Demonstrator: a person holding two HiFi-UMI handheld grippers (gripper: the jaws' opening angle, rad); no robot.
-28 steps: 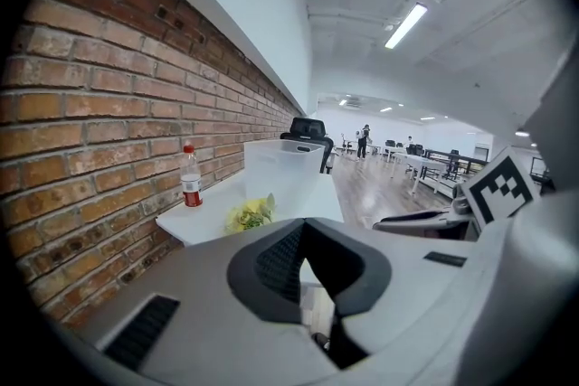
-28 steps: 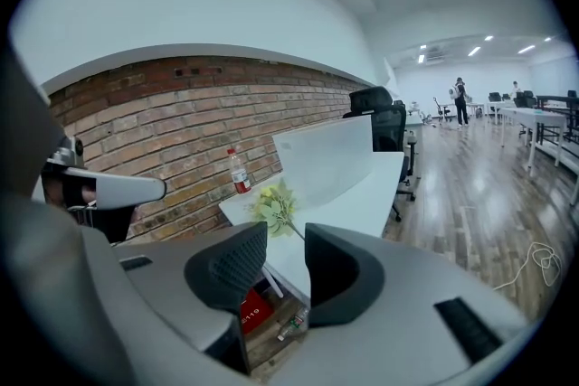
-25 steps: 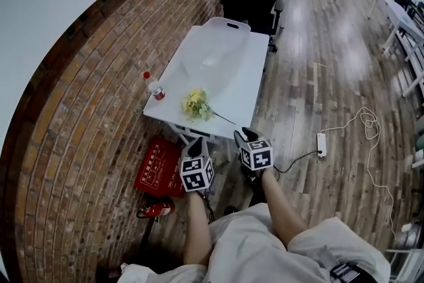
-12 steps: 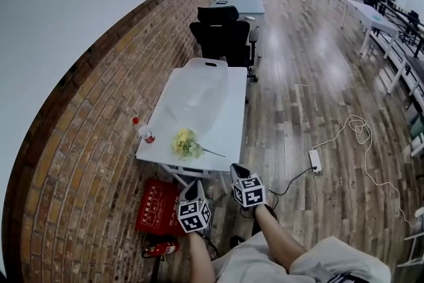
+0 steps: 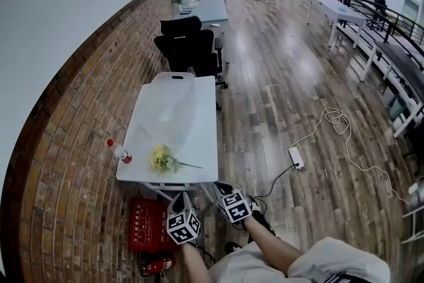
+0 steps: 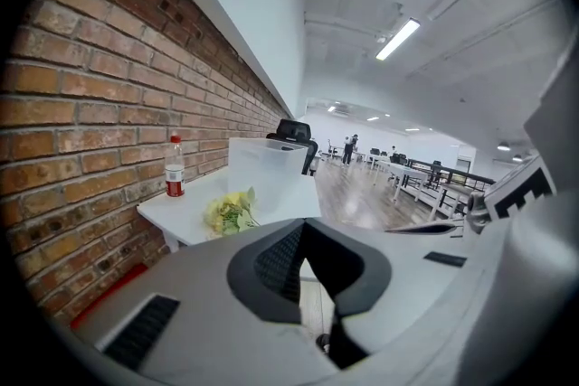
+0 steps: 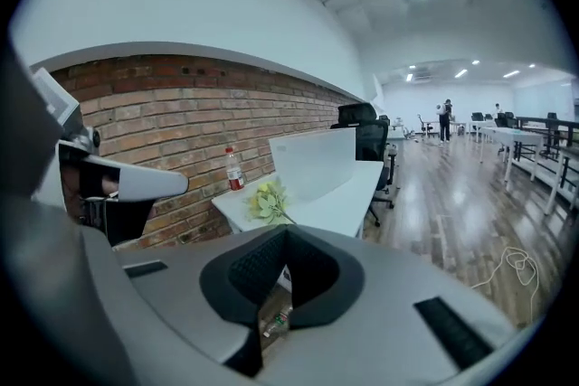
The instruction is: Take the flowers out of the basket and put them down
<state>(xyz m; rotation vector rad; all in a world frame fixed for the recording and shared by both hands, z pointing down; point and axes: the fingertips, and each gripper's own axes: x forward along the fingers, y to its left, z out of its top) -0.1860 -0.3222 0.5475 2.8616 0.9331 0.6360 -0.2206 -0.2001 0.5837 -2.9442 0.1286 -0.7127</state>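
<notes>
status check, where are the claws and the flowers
Left claw shut, empty; right claw just closed, empty. Both short of the table. Flowers lie on it, outside the basket. Nothing in the way.

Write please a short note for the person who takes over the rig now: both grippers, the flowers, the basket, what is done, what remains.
Left gripper: shut, empty, held short of the table.
Right gripper: jaws have just closed, shut, nothing between them, also short of the table.
Flowers: lying on the white table, outside the basket.
Done: flowers are out and put down.
Left: nothing that I can see.
</notes>
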